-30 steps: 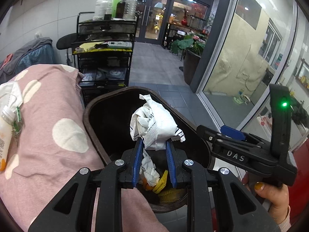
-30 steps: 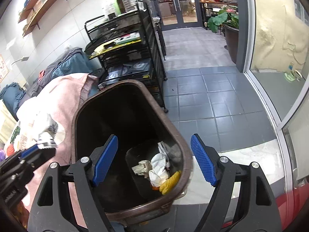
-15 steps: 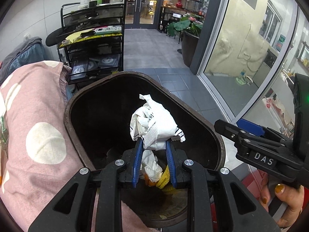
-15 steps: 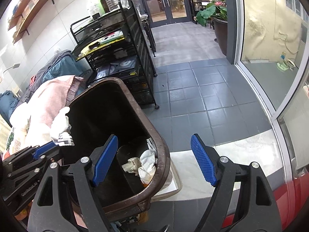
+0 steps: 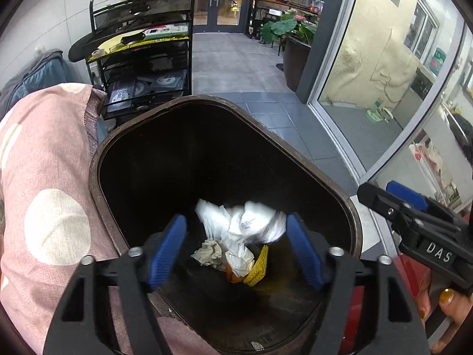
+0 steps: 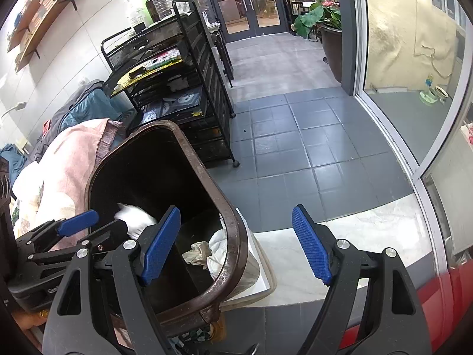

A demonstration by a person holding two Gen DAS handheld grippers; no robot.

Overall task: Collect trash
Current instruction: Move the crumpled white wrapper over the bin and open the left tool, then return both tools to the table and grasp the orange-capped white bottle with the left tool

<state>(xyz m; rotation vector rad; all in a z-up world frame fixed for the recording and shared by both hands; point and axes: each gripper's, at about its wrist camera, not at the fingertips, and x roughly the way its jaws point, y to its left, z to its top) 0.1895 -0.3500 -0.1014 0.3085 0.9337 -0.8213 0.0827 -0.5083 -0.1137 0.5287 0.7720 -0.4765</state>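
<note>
Left wrist view: crumpled white wrapper [image 5: 242, 224], motion-blurred, free between pads of left hand-held gripper [image 5: 236, 248], jaws opening, no contact. Wrapper inside brown trash bin [image 5: 325, 174], above tissue and yellow scrap at bin bottom. Pink spotted cloth [image 5: 44, 177] at 9 o'clock. Right hand-held gripper [image 6: 236, 245] at 3 o'clock, jaws apart, empty.
</note>
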